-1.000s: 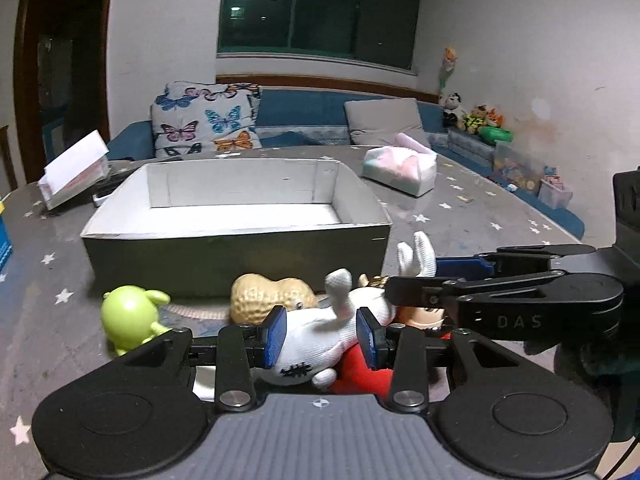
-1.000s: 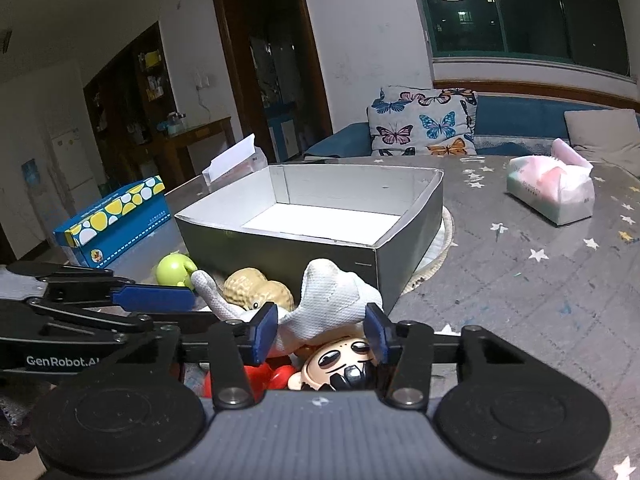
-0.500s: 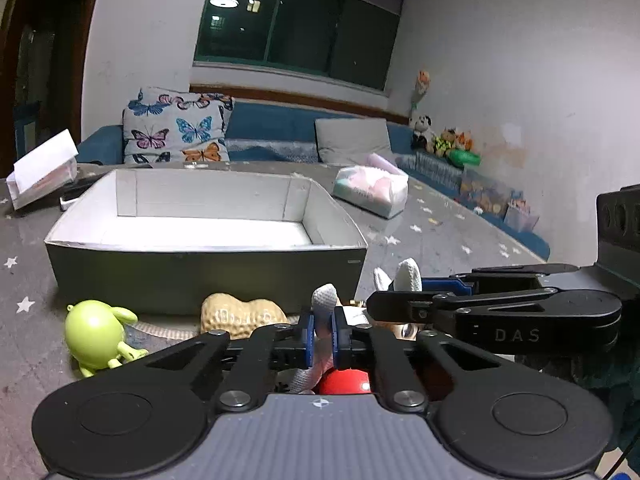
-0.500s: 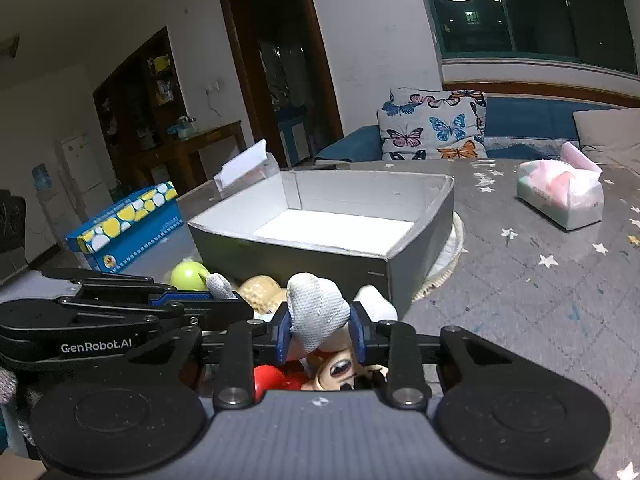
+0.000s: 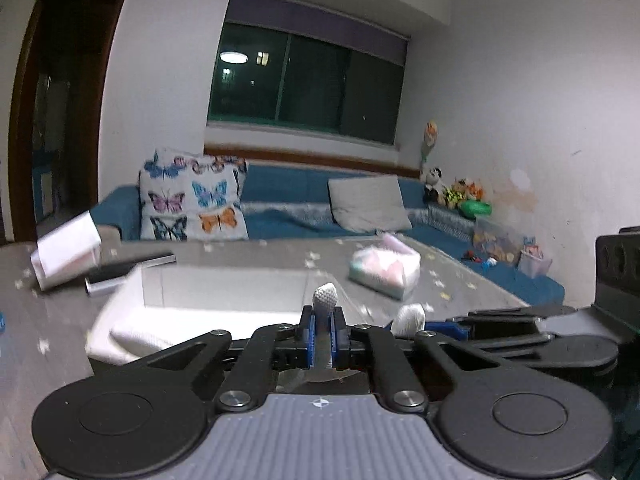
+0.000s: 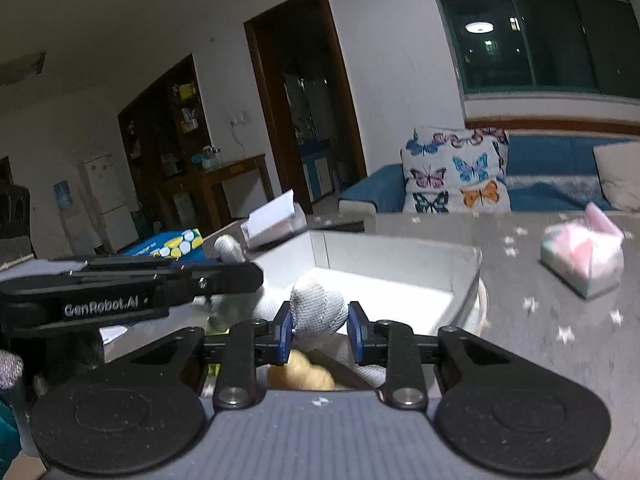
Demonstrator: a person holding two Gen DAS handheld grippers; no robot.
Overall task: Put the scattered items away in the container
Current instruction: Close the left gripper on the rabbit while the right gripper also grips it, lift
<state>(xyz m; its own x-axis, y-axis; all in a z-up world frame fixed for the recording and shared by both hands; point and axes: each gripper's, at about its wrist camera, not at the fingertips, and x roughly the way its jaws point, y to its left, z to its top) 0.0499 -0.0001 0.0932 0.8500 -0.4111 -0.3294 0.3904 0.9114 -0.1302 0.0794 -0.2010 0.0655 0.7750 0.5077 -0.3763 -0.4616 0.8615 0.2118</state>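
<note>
Left gripper (image 5: 323,332) and right gripper (image 6: 319,330) each pinch the white knit toy (image 6: 318,312) (raised), cardboard box (image 6: 400,276) at 12 o'clock.

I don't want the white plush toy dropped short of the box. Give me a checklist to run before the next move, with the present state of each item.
1. Left gripper shut on a limb of the white plush toy: ok.
2. Right gripper shut on another part of the toy: ok.
3. Box open, its white floor bare where it shows: ok.
4. Toy already past the box's near wall: cannot tell, the grippers hide the toy's body.
5. Peanut toy below the right gripper, clear of the lifted plush: cannot tell.
6. Tissue pack out of the path, off to the right: ok.
</note>
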